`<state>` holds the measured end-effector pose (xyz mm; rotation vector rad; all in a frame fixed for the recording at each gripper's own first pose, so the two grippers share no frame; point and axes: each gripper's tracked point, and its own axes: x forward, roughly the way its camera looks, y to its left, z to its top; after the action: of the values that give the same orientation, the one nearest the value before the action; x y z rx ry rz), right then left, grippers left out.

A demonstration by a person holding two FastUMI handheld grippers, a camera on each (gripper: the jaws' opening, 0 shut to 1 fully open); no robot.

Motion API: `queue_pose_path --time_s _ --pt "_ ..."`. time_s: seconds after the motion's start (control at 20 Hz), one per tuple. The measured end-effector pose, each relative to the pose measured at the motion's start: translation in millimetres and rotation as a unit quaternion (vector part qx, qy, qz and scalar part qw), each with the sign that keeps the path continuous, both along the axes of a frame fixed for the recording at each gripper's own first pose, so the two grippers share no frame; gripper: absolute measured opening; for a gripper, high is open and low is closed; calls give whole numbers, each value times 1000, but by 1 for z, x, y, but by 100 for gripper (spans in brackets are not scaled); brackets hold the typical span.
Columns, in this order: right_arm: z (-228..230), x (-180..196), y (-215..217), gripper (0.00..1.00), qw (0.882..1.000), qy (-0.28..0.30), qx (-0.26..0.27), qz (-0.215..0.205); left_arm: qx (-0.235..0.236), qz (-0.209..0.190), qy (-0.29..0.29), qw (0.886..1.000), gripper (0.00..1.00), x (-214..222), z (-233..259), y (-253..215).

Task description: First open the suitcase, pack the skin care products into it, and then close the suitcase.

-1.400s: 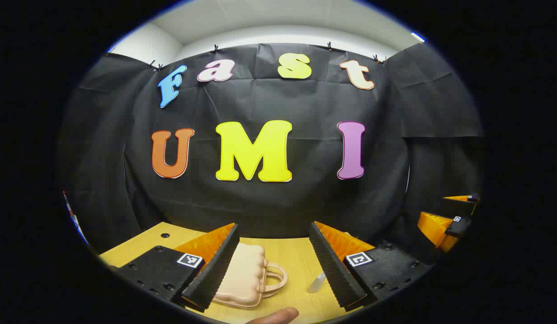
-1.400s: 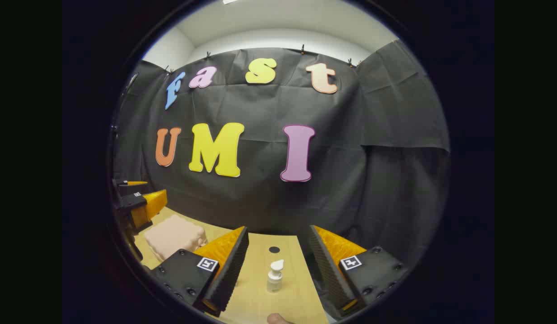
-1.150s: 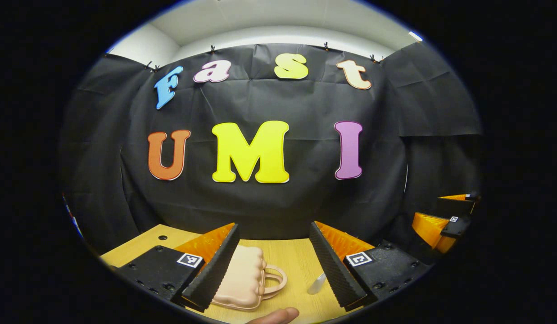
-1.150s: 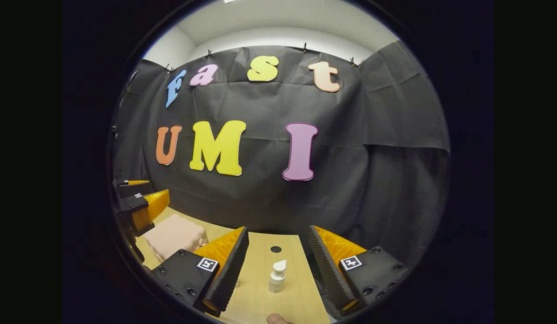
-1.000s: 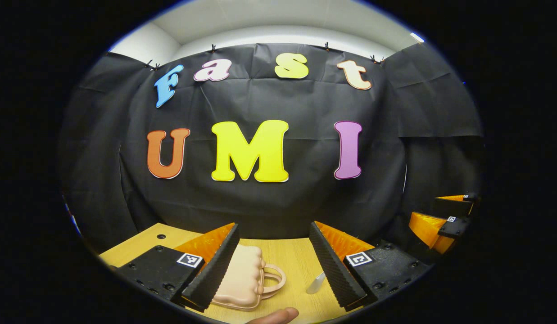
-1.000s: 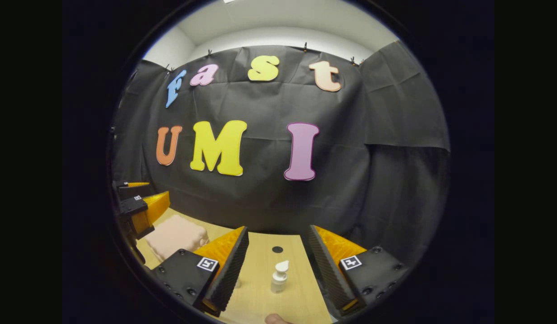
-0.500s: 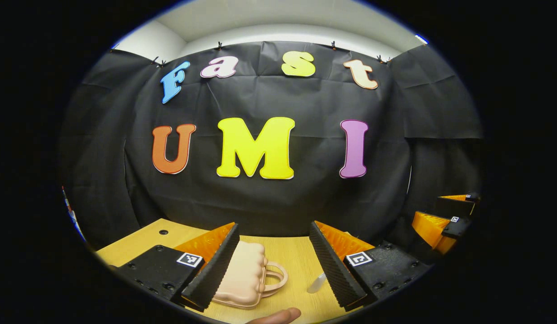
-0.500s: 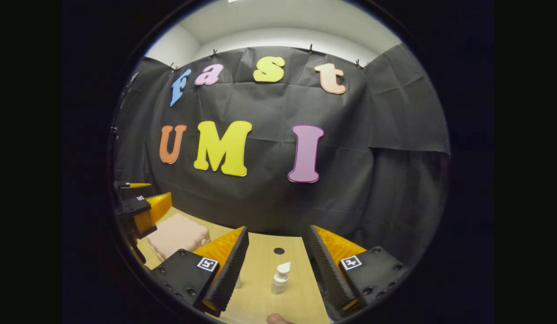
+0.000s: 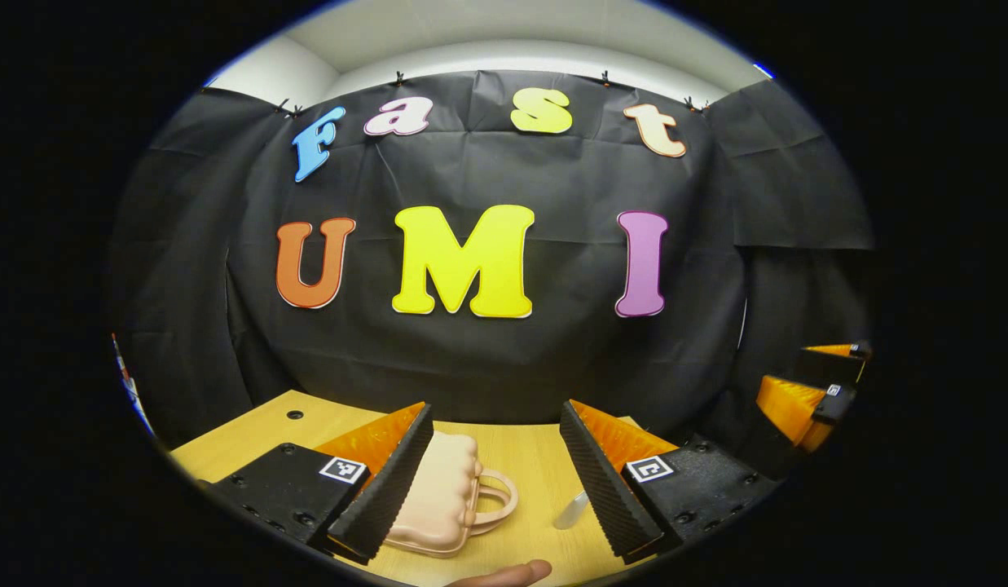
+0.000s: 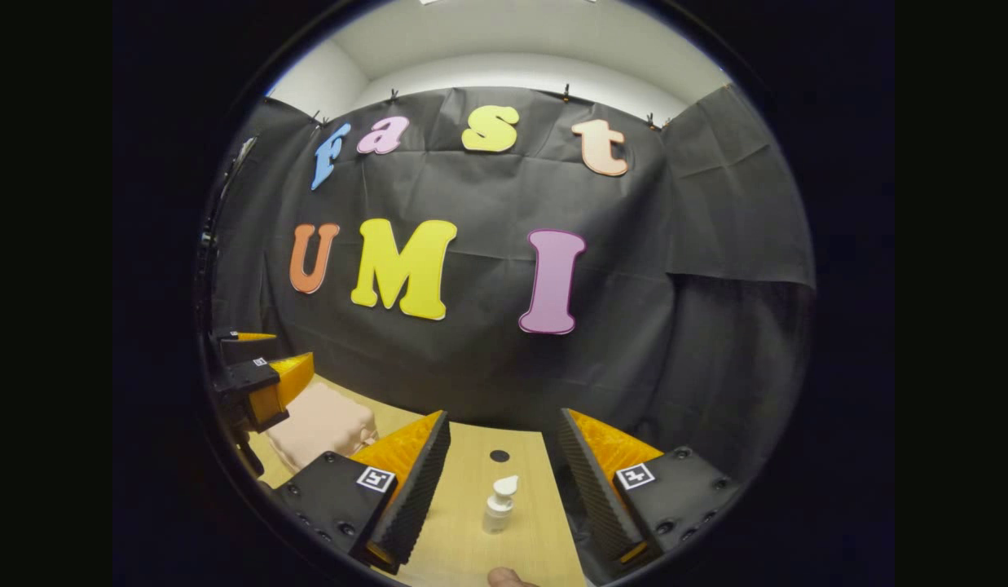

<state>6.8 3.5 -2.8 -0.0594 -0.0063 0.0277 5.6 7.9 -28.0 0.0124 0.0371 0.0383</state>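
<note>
- In the left gripper view, the left hand-held gripper (image 9: 495,481) is hovering above the wooden surface (image 9: 251,440) with its fingers spread wide, gripping nothing.
- The closed pink suitcase (image 9: 438,501) is lying flat on the surface, partly behind the left finger, its handle (image 9: 497,493) pointing into the gap between the fingers.
- A small clear tube (image 9: 570,511) is lying just beside the right finger.
- A fingertip (image 9: 512,573) is showing at the bottom edge.
- The right hand-held gripper (image 9: 813,383) is hanging at the far right.
- In the right gripper view, the left hand-held gripper (image 10: 255,371) is hovering over the suitcase (image 10: 320,424) at the left.
- The right hand-held gripper (image 10: 499,481) is standing wide open and empty, and the pump bottle (image 10: 499,505) is standing upright on the surface (image 10: 463,538) between its fingers, touching neither.
</note>
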Motion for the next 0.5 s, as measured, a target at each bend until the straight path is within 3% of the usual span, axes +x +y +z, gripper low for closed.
queue_pose_path --time_s 0.3,0.35,0.4,0.5 --pt "-20 1 -15 78 1000 22 15 -12 94 -18 21 995 99 12 -58 -1" --pt "-26 2 -19 80 999 31 18 -16 114 -26 33 993 93 17 -74 -4" --pt "-33 2 -21 80 999 40 22 -18 138 -36 48 989 100 21 -92 -6" --pt "-42 2 -26 80 998 52 29 -20 191 -49 77 977 98 26 -125 -8"
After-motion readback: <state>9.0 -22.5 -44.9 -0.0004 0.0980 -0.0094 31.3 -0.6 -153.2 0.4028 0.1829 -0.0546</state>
